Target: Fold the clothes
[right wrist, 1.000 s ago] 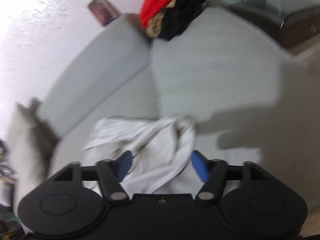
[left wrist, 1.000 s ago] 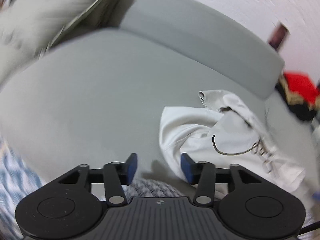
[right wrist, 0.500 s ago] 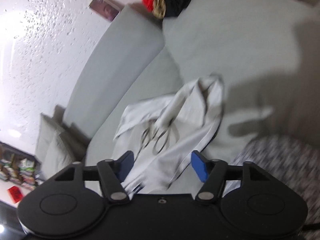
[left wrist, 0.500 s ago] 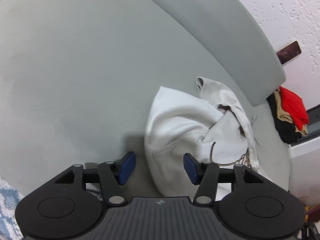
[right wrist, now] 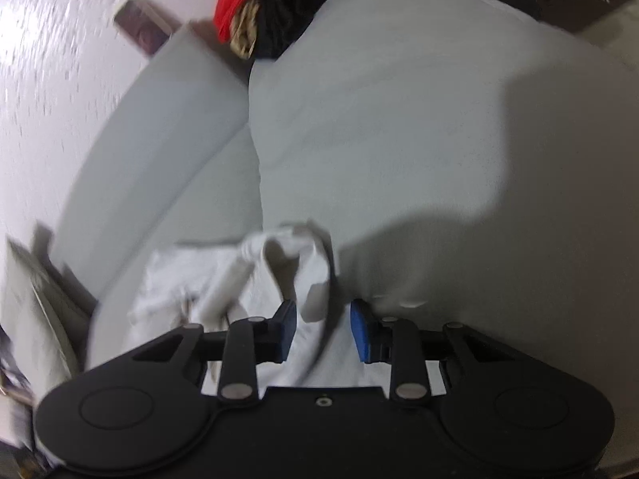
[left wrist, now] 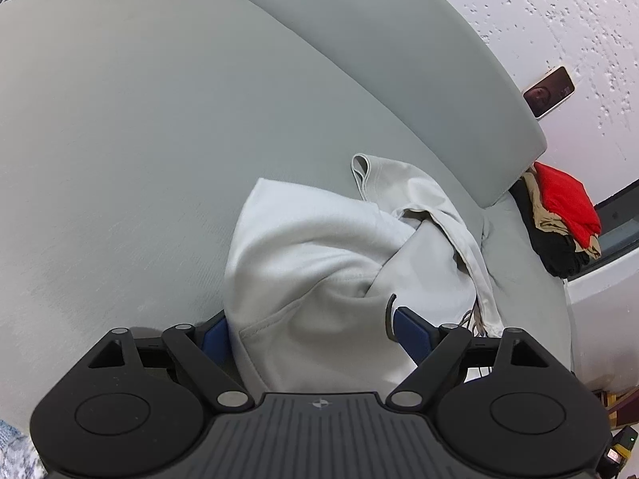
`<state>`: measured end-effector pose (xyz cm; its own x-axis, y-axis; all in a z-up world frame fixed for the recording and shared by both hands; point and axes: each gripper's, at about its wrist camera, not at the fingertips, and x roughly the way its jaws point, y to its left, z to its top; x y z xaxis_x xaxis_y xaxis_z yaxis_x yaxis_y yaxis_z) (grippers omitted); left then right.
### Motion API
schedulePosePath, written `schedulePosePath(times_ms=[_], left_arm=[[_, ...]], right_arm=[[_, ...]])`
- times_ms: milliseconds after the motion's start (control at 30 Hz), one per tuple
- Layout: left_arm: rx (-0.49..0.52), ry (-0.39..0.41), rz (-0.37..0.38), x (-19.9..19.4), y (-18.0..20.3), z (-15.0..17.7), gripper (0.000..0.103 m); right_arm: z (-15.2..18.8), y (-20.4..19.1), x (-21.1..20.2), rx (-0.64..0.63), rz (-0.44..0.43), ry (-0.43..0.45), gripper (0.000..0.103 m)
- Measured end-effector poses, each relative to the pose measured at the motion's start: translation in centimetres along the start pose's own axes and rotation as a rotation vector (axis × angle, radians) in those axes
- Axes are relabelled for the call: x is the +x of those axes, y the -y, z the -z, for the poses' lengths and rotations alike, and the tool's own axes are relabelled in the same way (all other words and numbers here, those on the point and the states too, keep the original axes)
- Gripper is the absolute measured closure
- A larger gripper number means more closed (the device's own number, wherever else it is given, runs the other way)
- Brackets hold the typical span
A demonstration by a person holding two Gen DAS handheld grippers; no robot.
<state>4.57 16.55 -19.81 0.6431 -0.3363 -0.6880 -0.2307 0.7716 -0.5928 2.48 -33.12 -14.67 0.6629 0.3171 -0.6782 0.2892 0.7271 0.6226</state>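
A crumpled white garment (left wrist: pixel 319 263) lies on the grey sofa seat (left wrist: pixel 120 139), with a dark cord showing near its right side. My left gripper (left wrist: pixel 313 335) is open wide, and the garment's near edge bulges up between its blue pads (left wrist: pixel 411 331). In the blurred right wrist view the same garment (right wrist: pixel 191 279) lies low in the frame. My right gripper (right wrist: pixel 323 333) straddles one twisted fold of it. Its jaws stand about half as far apart as before, and a gap still shows beside the cloth.
A pile of red, tan and black clothes (left wrist: pixel 567 215) (right wrist: pixel 271 12) sits at the far end of the sofa. A phone (left wrist: pixel 549 92) leans on the wall above the backrest (left wrist: pixel 399 60). A pale cushion (right wrist: pixel 32 319) stands at the other end.
My left gripper has moved in over the garment's near edge and its jaws have spread wider. My right gripper has come down onto the garment and its jaws have narrowed around a fold.
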Motion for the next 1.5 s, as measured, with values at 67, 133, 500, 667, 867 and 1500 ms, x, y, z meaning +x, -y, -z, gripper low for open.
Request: schedulePosePath(times_ms=[67,133,500,667,867,1500], left_arm=[[0.027,0.005,0.006,0.0,0.2,0.2,0.029],[0.034,-0.019,0.017,0.2,0.3,0.4,0.074],[-0.017,-0.058,0.029,2.0,0.6,0.3,0.070],[0.033,-0.020,-0.034,-0.3,2.2,0.5,0.099],[-0.009,0.103,0.058,-9.1,3.8,0.3,0.101],[0.193,0.707,0.392,-37.5,18.7,-5.0,0.100]], right_arm=[[-0.2,0.3,0.6,0.014,-0.022,-0.018,0.074],[-0.3,-0.1,0.9,-0.012,-0.011,-0.055,0.081],[0.2,-0.9,4.1,-0.029,-0.066,-0.221,0.084],[1.3,-2.1,2.7,0.012,-0.056,-0.193,0.098],[1.2,-2.5,-6.1,0.218,-0.281,-0.091,0.098],[-2.8,-14.7,-35.2,-0.095,-0.690,0.493,0.099]])
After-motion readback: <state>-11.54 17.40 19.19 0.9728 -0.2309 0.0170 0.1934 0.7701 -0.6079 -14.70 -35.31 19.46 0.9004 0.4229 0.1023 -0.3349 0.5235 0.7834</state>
